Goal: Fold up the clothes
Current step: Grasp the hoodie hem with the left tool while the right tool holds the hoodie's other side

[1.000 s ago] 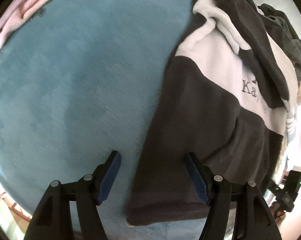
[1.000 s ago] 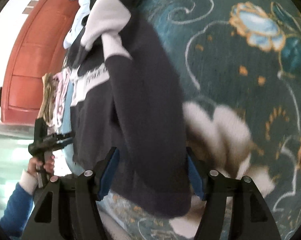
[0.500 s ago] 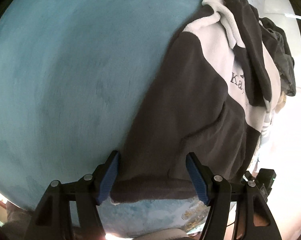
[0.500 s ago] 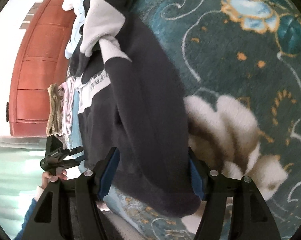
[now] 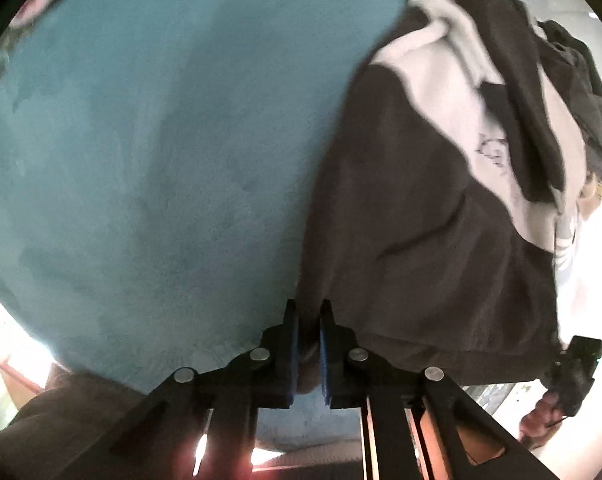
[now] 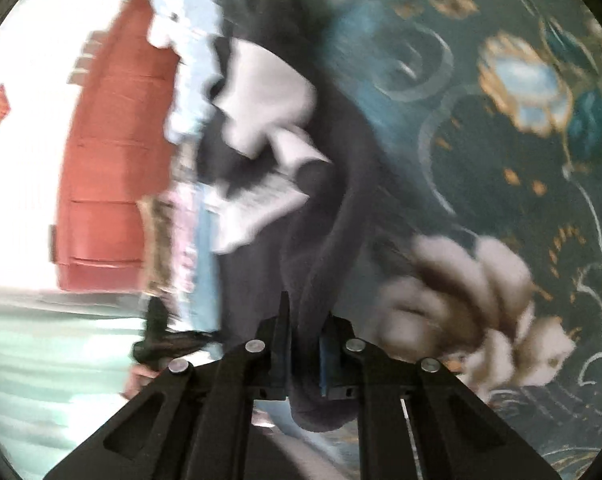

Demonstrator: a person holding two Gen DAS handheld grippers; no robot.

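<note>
Folding has hardly begun, judging by how the sweatshirt (image 5: pixel 421 248) lies: spread nearly full length over the teal bedspread (image 5: pixel 161 140), its pale chest panel and tangled hood beyond the fingers, no crease made in the body.

The left gripper (image 5: pixel 309 344) has its blue pads pressed together on the bottom hem, pinching the corner that sits right between them; the rest of the hem runs off to the right of the fingers. The right gripper (image 6: pixel 304 344) is likewise clamped on dark fabric, a thick fold of the sweatshirt (image 6: pixel 321 240) that passes between its fingers and hangs out below them. To the right of those fingers lies the flowered part of the bedspread (image 6: pixel 501 160); to their left, a stack of other clothes (image 6: pixel 173 240) and a red cabinet (image 6: pixel 109 168) behind it, all blurred.

So both bottom corners appear gripped, which is likely the first step. Left to do, as a guess: carry the hem up toward the hood, tuck the sleeves, halve the body, then add it to the stack. Whether that stack is already folded cannot be told through the blur.
</note>
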